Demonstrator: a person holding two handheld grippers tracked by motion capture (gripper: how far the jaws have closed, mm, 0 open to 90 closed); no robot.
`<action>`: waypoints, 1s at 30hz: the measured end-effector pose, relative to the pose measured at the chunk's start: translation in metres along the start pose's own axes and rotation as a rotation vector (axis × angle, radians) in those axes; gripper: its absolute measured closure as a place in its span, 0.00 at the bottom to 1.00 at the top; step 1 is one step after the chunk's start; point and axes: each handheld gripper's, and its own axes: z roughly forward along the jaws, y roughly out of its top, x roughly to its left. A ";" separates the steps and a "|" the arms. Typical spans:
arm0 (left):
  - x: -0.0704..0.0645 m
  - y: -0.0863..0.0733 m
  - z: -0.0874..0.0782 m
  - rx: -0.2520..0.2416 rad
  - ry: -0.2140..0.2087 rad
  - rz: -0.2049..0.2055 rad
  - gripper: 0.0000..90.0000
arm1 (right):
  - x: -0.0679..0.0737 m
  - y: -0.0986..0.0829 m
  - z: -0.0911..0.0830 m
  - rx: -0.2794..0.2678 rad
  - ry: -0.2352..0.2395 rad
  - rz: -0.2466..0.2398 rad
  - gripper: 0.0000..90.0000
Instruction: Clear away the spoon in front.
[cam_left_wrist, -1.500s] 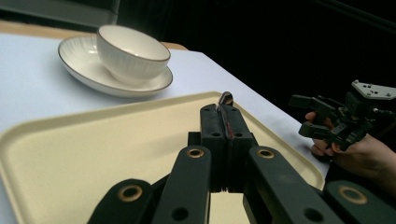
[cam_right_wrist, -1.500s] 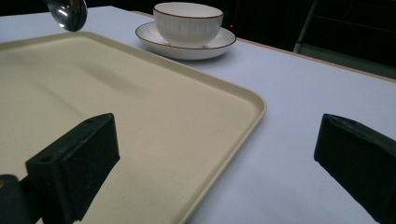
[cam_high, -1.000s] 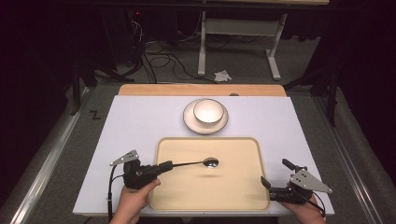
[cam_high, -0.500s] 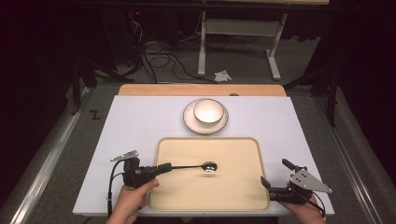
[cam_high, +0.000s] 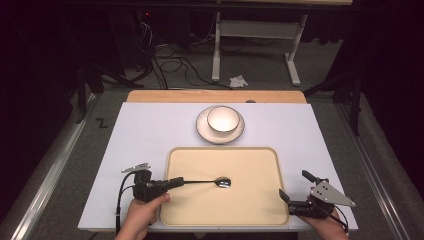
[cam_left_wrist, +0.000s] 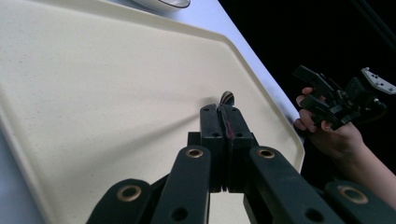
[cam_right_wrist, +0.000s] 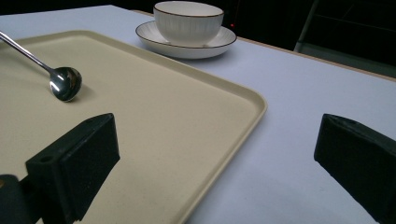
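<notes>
At the left of the worktop (cam_high: 150, 135), near the front edge: left claw (cam_high: 176, 182), held by the left hand (cam_high: 145, 212), clamped tight on the handle of a spoon (cam_high: 210, 181). Pointing rightward across the left rim of a beige tray (cam_high: 260, 210). In the left gripper view, jaws pressed together with the thin handle pinched between them and the spoon's bowl peeking just past the tips.

Further right, over the middle of the tray: spoon's bowl, with the handle stretching back left to the claw. Cannot tell whether the bowl touches the tray surface or sits just above it; a small shadow beneath it in the right gripper view.

Beyond the tray's far edge, near the centre of the worktop: white bowl (cam_high: 222, 119) standing upright on a white saucer (cam_high: 202, 128), apart from the tray.

At the right front corner of the worktop, just beside the tray's right rim: right claw (cam_high: 293, 186), gripped by the right hand (cam_high: 327, 227), jaws spread wide and holding nothing. In the right gripper view, the left jaw over the tray corner, the right jaw over bare white surface. Grey three-cornered plate (cam_high: 331, 193) on top of it.
</notes>
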 end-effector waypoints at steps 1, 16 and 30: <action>0.000 0.000 0.000 0.000 0.000 0.000 0.99 | 0.000 0.000 0.000 0.000 0.000 0.000 0.01; -0.004 0.001 -0.002 0.014 0.120 0.072 0.78 | 0.000 0.000 0.000 -0.002 0.002 0.003 0.01; -0.014 0.004 -0.006 -0.001 0.184 0.177 0.62 | -0.001 0.000 -0.001 -0.006 -0.003 0.002 0.01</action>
